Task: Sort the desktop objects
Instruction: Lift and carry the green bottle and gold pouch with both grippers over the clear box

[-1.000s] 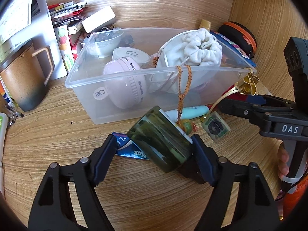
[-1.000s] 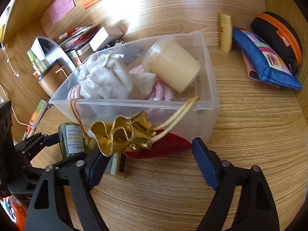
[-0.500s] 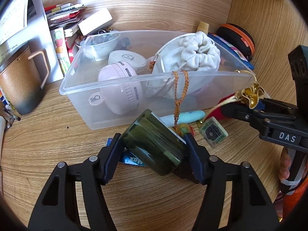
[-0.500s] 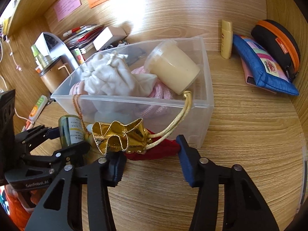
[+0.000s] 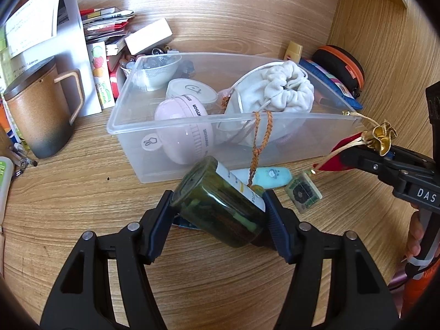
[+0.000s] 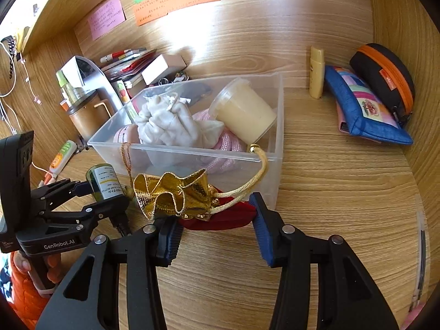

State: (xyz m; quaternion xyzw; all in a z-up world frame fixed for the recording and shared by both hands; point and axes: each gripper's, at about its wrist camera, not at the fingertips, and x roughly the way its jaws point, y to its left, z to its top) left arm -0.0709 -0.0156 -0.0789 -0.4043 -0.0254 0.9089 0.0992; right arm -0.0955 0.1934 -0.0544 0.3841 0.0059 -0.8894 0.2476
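My left gripper is shut on a dark green glass jar with a white label, tilted above the desk in front of the clear plastic bin; the jar also shows in the right wrist view. My right gripper is shut on a red pouch with a gold ruffled top, just in front of the bin's near wall; its gold cord hooks over the rim. The pouch shows in the left wrist view. The bin holds a white drawstring bag, a pink round gadget and a cream tub.
A brown mug, books and a white box stand at back left. A blue pouch, a black and orange case and a yellow tube lie at right. A mint tube and a small green tag lie before the bin.
Both grippers closed: the left onto the green jar and the right onto the red and gold pouch. Both objects have lifted a little off the desk.
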